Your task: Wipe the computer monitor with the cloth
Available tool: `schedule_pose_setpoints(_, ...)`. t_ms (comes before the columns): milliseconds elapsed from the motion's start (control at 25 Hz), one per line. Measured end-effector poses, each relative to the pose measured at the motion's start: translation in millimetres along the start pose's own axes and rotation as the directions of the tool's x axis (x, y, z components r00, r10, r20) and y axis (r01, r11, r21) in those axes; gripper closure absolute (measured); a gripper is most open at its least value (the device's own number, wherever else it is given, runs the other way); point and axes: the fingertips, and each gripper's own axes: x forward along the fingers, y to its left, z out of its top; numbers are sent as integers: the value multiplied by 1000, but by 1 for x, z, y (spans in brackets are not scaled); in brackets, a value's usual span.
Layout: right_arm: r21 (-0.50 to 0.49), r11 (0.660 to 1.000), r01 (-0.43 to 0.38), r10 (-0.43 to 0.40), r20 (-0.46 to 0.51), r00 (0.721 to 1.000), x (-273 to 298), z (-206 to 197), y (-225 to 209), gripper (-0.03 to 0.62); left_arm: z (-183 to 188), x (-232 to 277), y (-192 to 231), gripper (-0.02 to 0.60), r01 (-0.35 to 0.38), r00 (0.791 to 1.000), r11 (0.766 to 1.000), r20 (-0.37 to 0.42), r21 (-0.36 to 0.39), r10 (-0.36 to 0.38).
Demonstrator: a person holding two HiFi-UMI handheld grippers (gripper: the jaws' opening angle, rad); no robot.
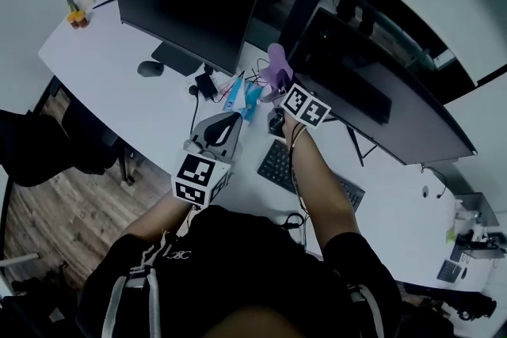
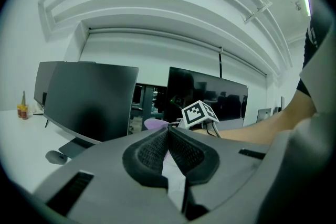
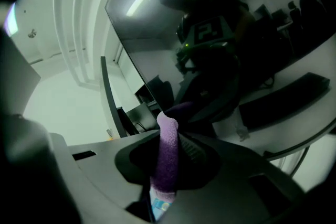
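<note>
My right gripper [image 1: 276, 83] is clamped on the purple cloth [image 1: 277, 61], just in front of the monitor [image 1: 372, 95]. Wiping looks about to start, so next I'd press the cloth flat to the screen. My left gripper [image 1: 222, 127], jaws together on nothing, sits well short of the monitor.

The cloth [image 3: 167, 165] — purple, fleecy, bunched into an upright roll — stands pinched between the jaws of the right gripper [image 3: 172, 136], its top close to the left edge of the monitor [image 1: 372, 91] — a wide, dark, unlit screen standing on the white desk [image 1: 119, 83]
</note>
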Motion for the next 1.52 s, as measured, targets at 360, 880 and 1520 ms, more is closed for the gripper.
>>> schedule_pose_setpoints(360,-144,989,-42,61,128,990,-43,64,42,513,3,-4,-24,568,33,999,999,2,16,-33)
schedule_pose_setpoints(880,-239,967,-89,152,260,954,-99,141,86,513,6,4,-55,568,75,997,997,11,20,-75)
schedule_pose_setpoints(1520,-343,936,-76,211,375,903,-158,207,108,511,13,18,-86,568,105,994,994,15,22,-106)
